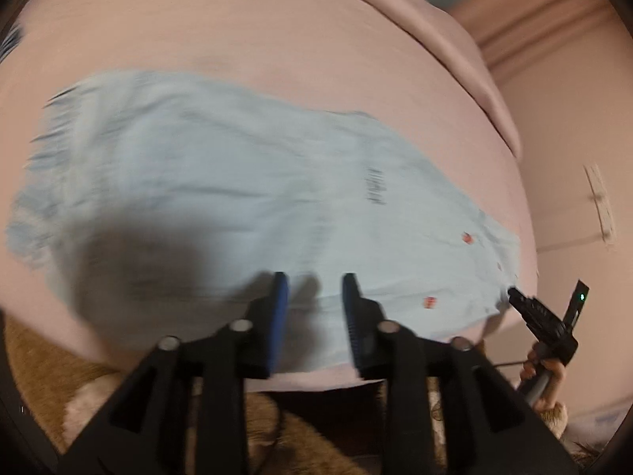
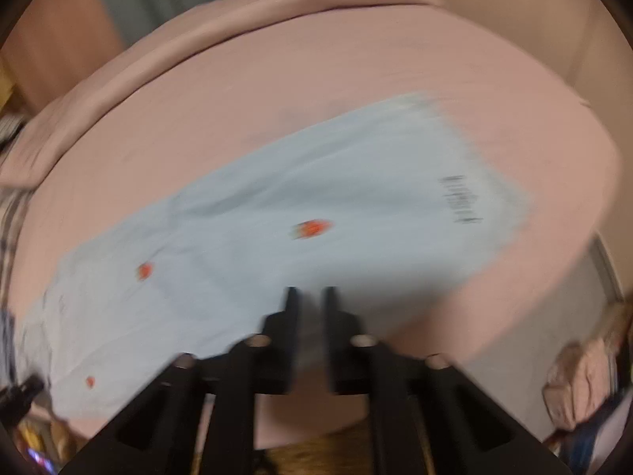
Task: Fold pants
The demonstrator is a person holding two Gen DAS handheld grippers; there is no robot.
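From my feed: one pair of light blue pants [image 1: 237,182] lies flat on the pink bed [image 1: 277,31]. My left gripper [image 1: 314,283] hangs wide open, my right gripper [image 2: 307,295] narrowly parted, both empty.

The left wrist view looks forward and down along the left hand-held gripper [image 1: 315,281] from the near edge of the bed [image 1: 277,31], close above the light blue pants [image 1: 237,182], which fill its middle. The right wrist view looks the same way along the right hand-held gripper [image 2: 309,295], also close above the bed [image 2: 356,59] edge. Both views share the pants [image 2: 316,198], their red marks and dark printed lettering, and the pink bedding. The right hand-held gripper [image 1: 514,291] shows at the left view's lower right, near the pants' corner.
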